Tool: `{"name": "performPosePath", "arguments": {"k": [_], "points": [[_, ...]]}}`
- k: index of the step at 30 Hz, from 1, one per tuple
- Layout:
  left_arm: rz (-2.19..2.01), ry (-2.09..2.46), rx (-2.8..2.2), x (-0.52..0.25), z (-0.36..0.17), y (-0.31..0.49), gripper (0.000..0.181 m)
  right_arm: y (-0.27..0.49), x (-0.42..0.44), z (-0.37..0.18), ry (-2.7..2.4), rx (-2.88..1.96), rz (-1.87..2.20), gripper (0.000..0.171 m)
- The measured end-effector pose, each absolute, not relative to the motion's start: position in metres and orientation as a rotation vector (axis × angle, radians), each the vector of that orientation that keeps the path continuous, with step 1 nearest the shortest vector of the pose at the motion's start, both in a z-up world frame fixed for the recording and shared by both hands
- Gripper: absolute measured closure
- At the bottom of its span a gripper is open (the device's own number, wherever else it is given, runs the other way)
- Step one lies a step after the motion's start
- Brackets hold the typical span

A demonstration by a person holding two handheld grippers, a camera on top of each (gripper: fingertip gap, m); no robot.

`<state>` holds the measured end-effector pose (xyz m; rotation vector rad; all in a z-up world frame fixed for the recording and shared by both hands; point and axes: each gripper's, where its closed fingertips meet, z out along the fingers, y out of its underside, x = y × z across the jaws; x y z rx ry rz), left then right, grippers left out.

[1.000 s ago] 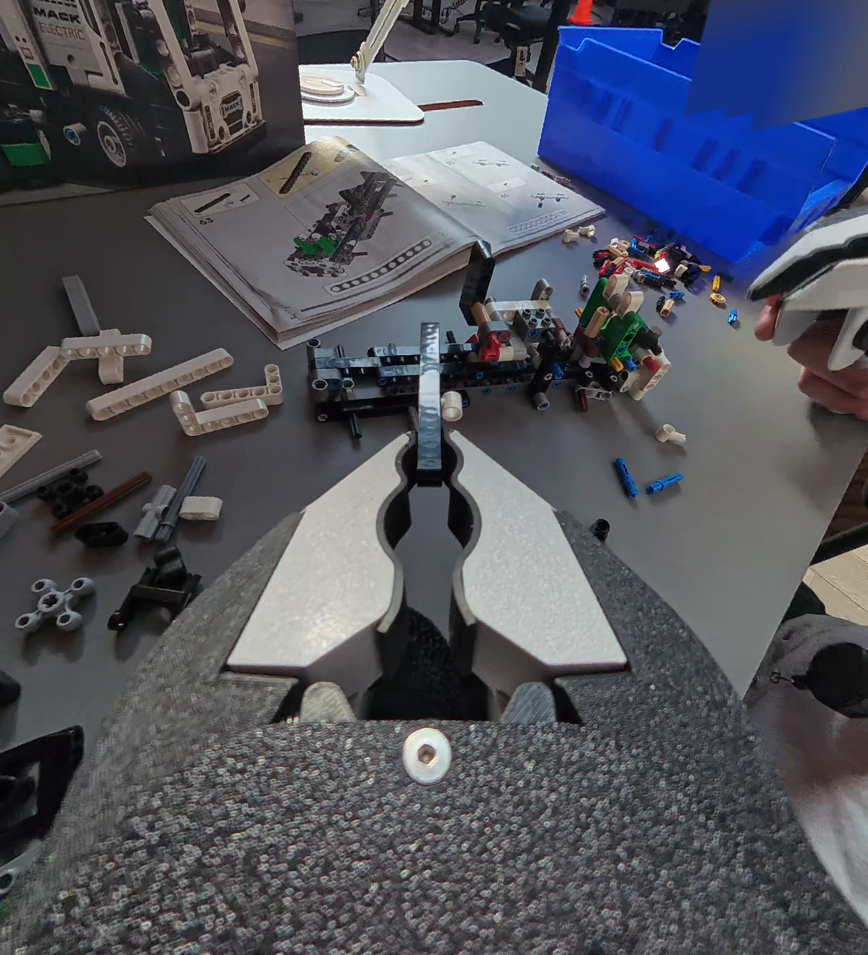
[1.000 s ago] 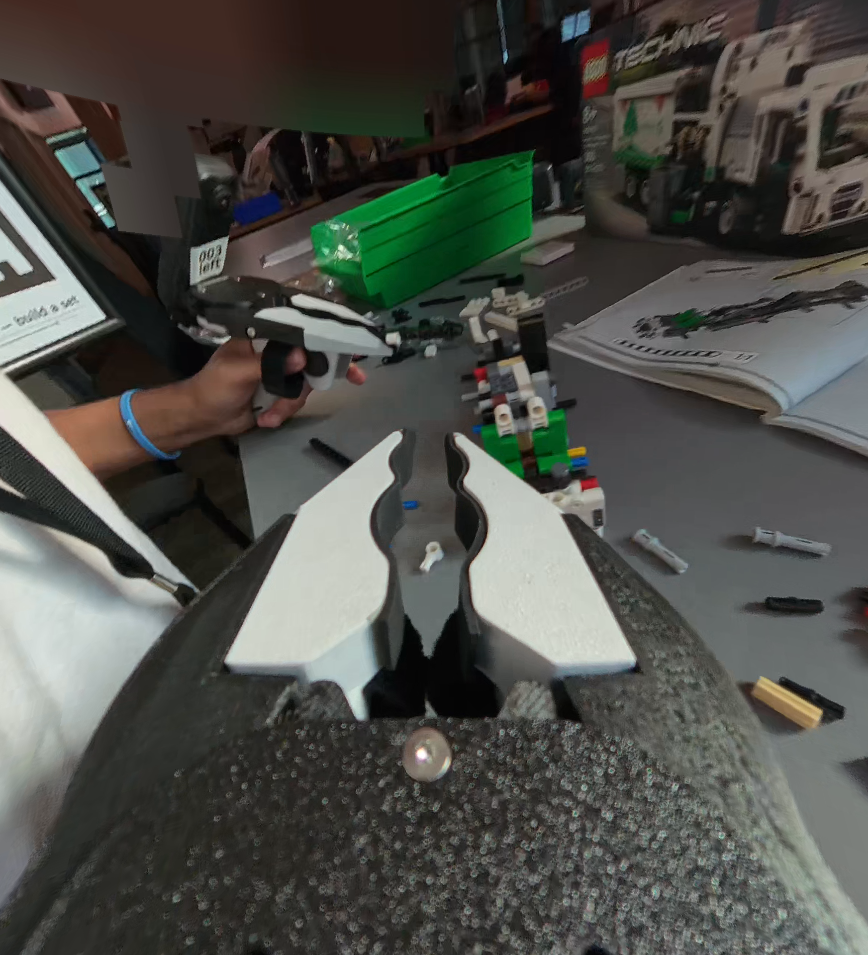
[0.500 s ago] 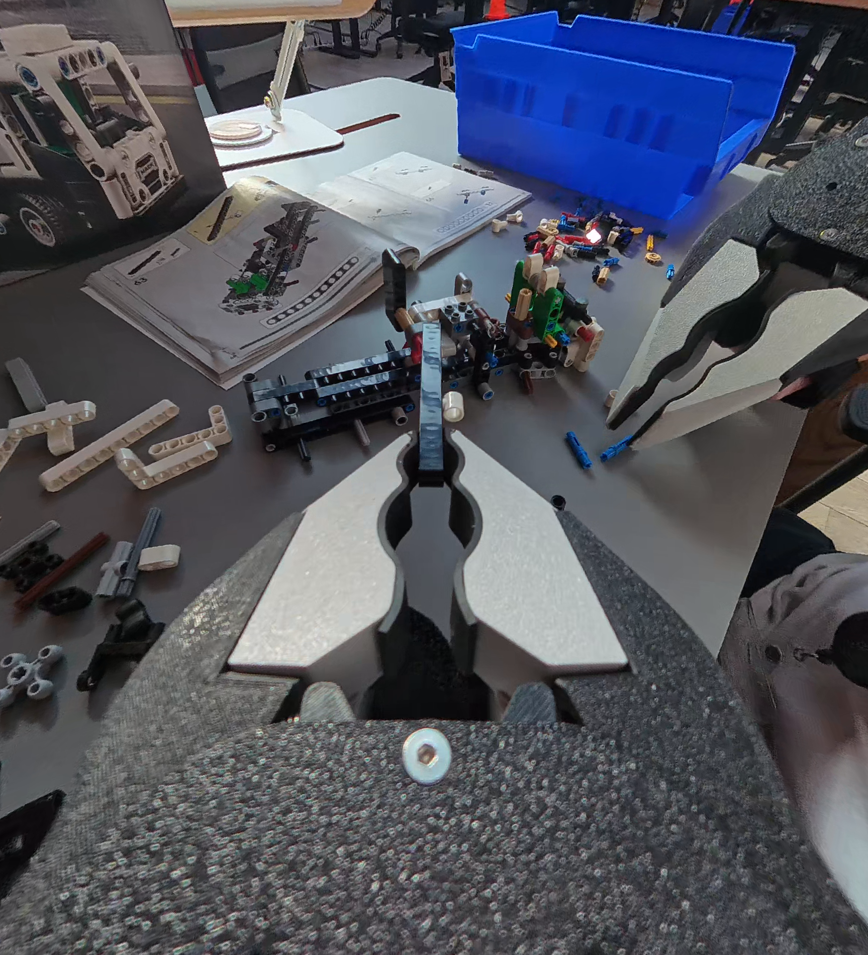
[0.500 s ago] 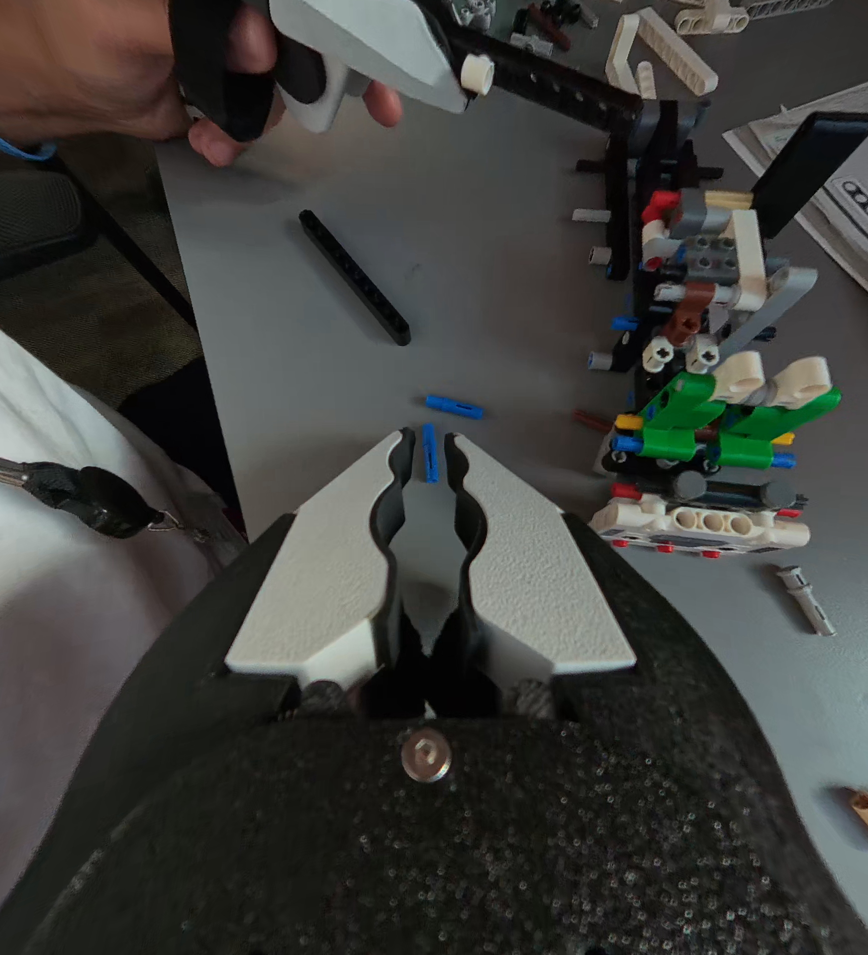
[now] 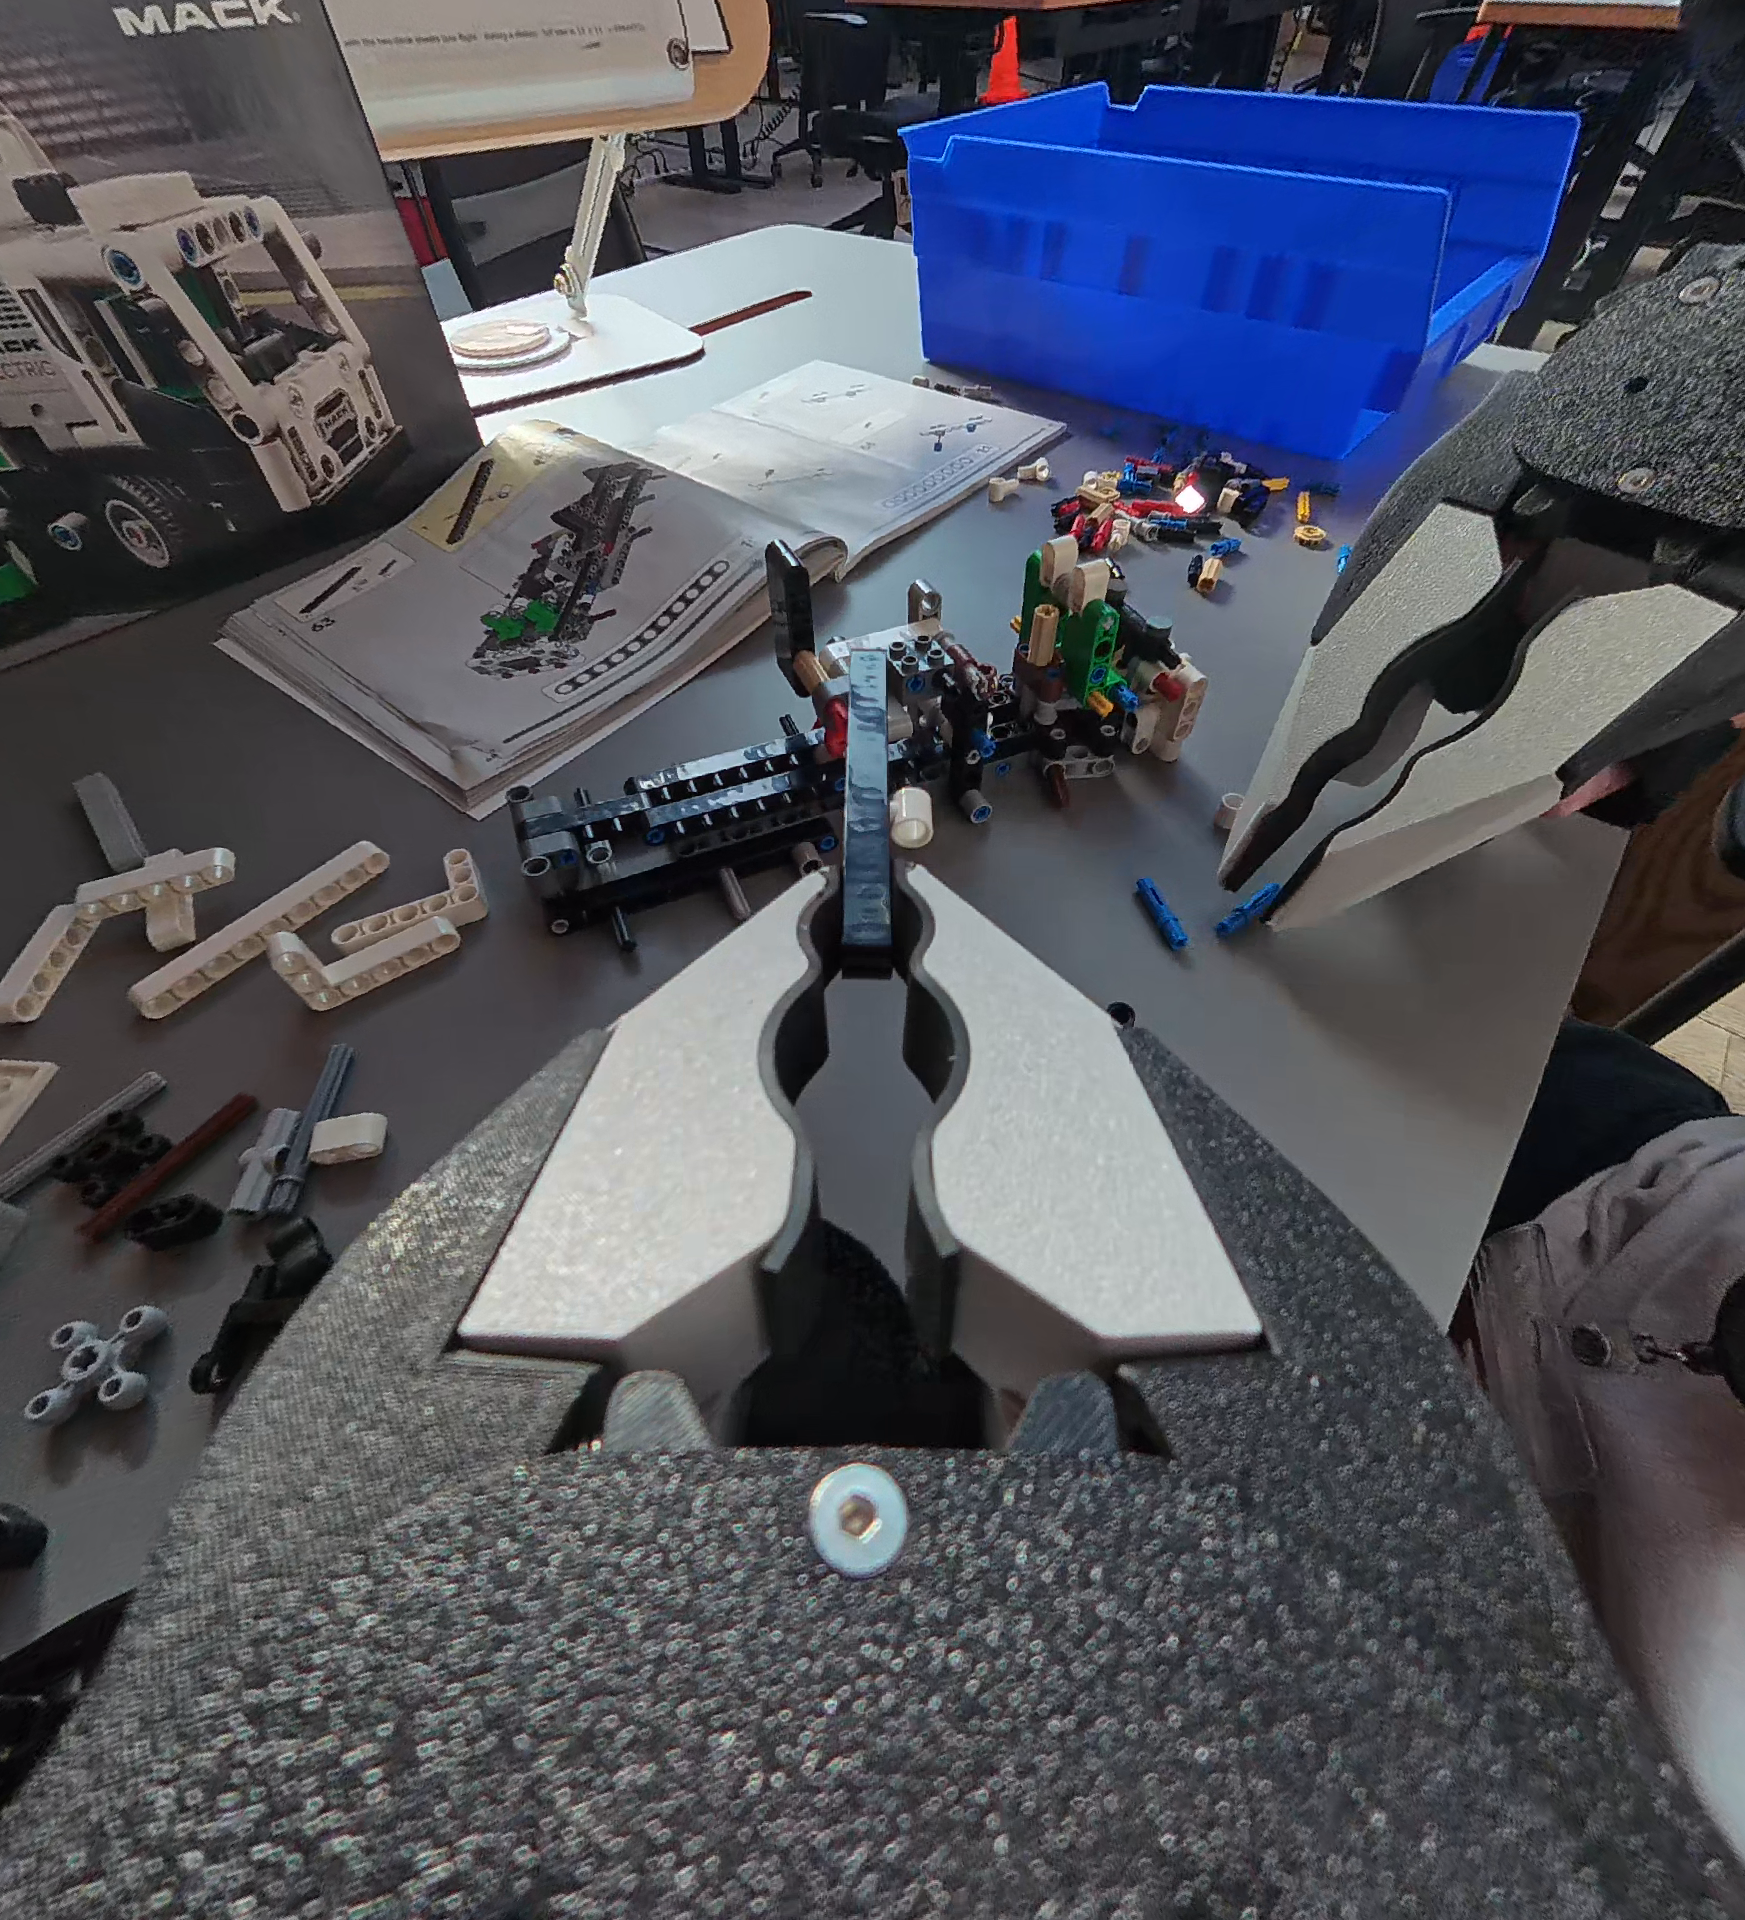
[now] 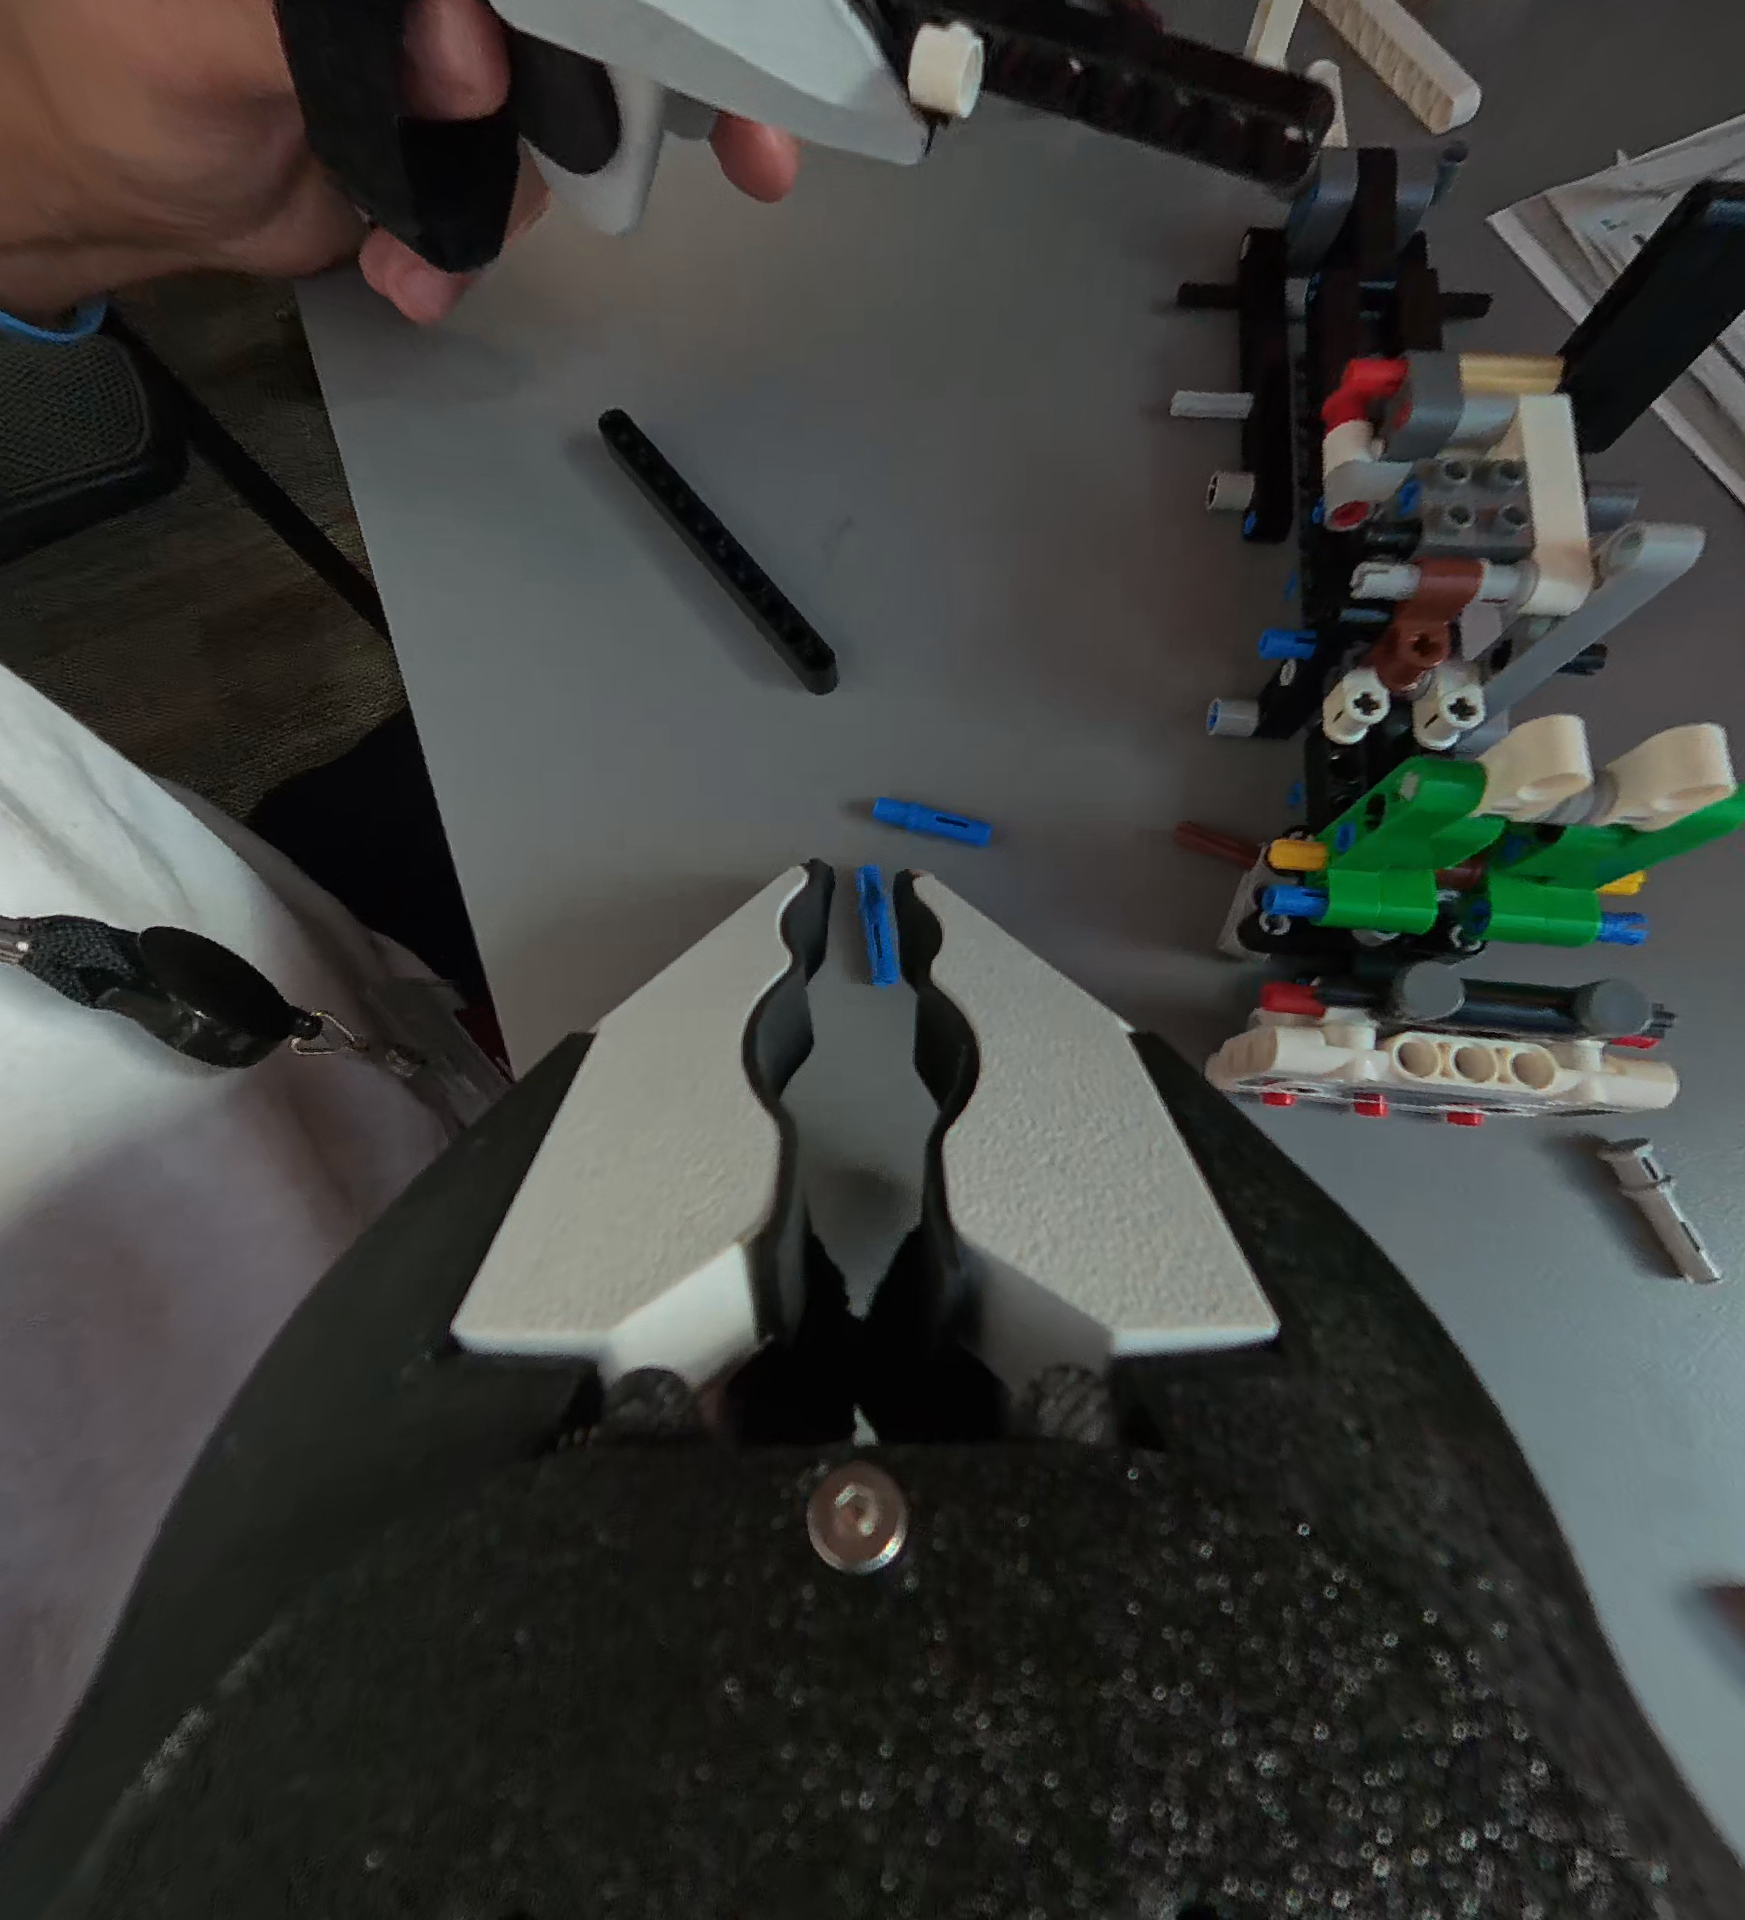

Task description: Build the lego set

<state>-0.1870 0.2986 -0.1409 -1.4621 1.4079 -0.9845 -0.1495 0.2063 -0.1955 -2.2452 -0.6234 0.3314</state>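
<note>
My left gripper (image 5: 866, 906) is shut on the end of a long black beam (image 5: 866, 790) with a white bush (image 5: 909, 816) on its side, and holds it above the half-built black chassis (image 5: 702, 810). In the right wrist view the left gripper (image 6: 925, 130) and its beam (image 6: 1138, 88) show at the top. My right gripper (image 6: 863, 878) is open, tips down at the table, with a blue pin (image 6: 876, 925) lying between its fingertips. A second blue pin (image 6: 930, 821) lies just beyond. The right gripper (image 5: 1252, 899) also shows at the right of the left wrist view.
A loose black beam (image 6: 717, 551) lies near the table's front edge. The open instruction booklet (image 5: 629, 561), set box (image 5: 151, 312) and blue bin (image 5: 1211, 281) stand behind the build. White beams (image 5: 255, 925) and small dark parts lie left; coloured pins (image 5: 1159, 509) lie near the bin.
My right gripper has swung down from level to point at the table and come over the blue pin. My left gripper has kept its hold on the black beam and shifted a little.
</note>
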Motion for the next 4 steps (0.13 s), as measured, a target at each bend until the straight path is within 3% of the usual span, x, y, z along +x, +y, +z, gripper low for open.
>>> {"name": "performPosePath", "arguments": {"k": [1,4], "points": [[-0.984,1.413,-1.463,-0.1867,-0.1415,0.2982,0.175,0.2072,-0.1503,-0.1949,-0.623,-2.246,0.338,0.16],[-0.986,1.415,-1.455,-0.187,-0.1409,0.2974,0.175,0.2114,-0.1479,-0.1955,-0.638,-2.261,0.315,0.159]]}}
